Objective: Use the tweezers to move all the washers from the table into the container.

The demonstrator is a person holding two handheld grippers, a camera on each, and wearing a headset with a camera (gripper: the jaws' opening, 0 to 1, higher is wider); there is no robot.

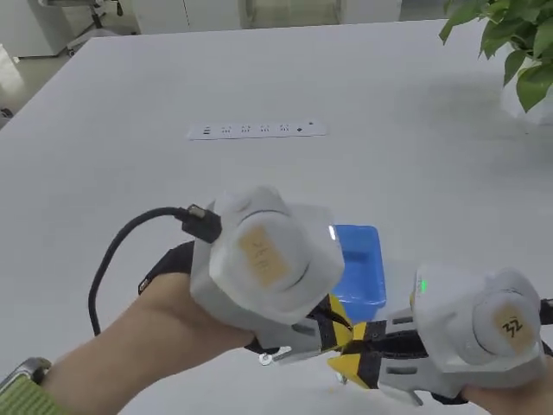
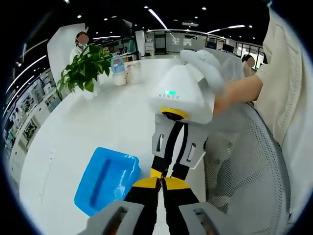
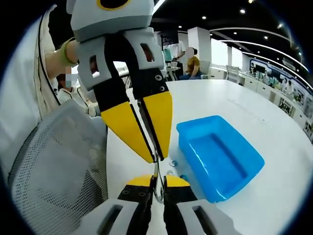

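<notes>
Thin metal tweezers (image 3: 156,169) run between the two grippers, which meet tip to tip just in front of the blue container (image 3: 218,154). My right gripper (image 3: 157,183) is shut on their lower end. My left gripper (image 3: 155,155) comes down from above and is shut on the same tweezers. Two small silver washers (image 3: 171,162) lie on the white table beside the tweezers, close to the container's near corner. In the head view my left gripper (image 1: 339,316) sits centre-left and my right gripper (image 1: 350,363) bottom right, with the container (image 1: 361,259) behind them.
A white power strip (image 1: 257,130) lies flat further back on the table (image 1: 406,156). A potted plant (image 1: 510,43) stands at the far right corner. A mesh chair back (image 2: 244,171) is close behind the grippers. A black cable (image 1: 121,251) trails from the left gripper.
</notes>
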